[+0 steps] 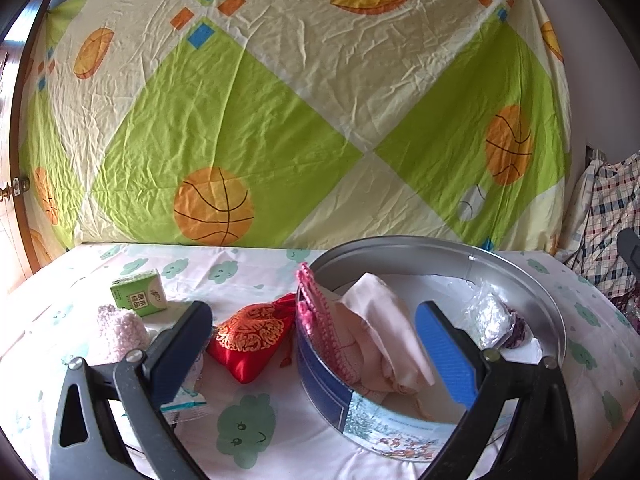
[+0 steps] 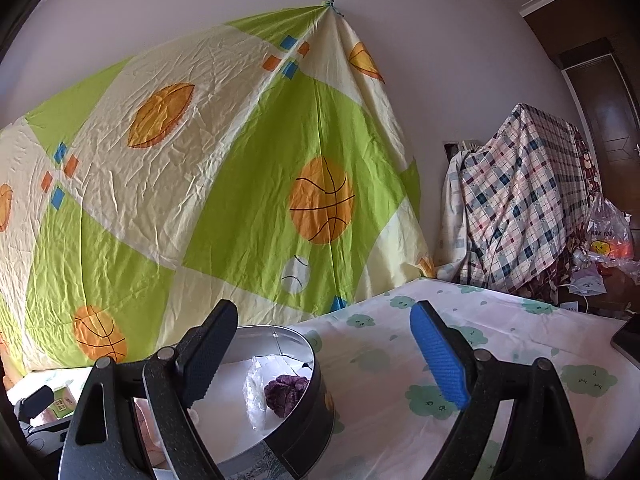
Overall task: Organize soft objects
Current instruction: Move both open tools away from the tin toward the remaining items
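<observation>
Fingers of the left gripper (image 1: 312,344) are spread wide and hold nothing, hanging over the rim of the round tin (image 1: 560,320), where a pink cloth (image 1: 380,332) is draped half out. The right gripper (image 2: 324,356) is equally wide and empty. Best next, I judge: close on the red pouch (image 1: 250,338) just beside the tin on the bed, gripping its bulk, not the cord. Farther off lie the knit piece (image 1: 118,330) and tissue pack (image 1: 139,294).
</observation>
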`<state>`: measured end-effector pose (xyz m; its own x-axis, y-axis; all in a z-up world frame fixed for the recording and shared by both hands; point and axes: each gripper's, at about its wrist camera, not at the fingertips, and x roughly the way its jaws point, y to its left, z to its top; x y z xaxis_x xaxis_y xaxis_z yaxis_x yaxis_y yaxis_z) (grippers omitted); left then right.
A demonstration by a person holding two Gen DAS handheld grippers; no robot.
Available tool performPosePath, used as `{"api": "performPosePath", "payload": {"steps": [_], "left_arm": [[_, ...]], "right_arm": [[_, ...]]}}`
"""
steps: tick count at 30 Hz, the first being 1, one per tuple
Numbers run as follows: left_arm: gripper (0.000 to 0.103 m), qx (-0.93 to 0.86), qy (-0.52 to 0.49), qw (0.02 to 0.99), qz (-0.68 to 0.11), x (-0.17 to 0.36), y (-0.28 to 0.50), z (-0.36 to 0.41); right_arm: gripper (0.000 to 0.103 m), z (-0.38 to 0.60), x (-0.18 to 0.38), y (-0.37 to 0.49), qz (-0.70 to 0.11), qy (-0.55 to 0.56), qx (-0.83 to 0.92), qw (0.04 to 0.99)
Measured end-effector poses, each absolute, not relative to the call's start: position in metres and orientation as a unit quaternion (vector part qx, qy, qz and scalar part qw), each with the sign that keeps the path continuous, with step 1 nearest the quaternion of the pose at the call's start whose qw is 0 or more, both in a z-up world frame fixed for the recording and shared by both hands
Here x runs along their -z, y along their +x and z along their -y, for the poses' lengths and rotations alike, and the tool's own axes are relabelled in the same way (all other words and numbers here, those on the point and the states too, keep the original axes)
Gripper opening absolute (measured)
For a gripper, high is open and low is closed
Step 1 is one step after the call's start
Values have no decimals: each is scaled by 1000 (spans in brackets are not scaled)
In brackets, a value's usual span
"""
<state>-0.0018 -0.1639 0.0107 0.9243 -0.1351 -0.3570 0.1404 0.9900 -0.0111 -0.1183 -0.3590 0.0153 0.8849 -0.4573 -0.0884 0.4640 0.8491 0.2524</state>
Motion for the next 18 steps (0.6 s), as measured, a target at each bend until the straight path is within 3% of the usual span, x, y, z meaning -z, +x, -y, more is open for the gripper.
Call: {"api": "performPosePath", "payload": {"steps": [18], "left_arm": [[103, 45, 1, 980, -194, -9, 3, 115]], "right_arm": [[90, 294, -13, -108, -40, 128, 180, 975]]}}
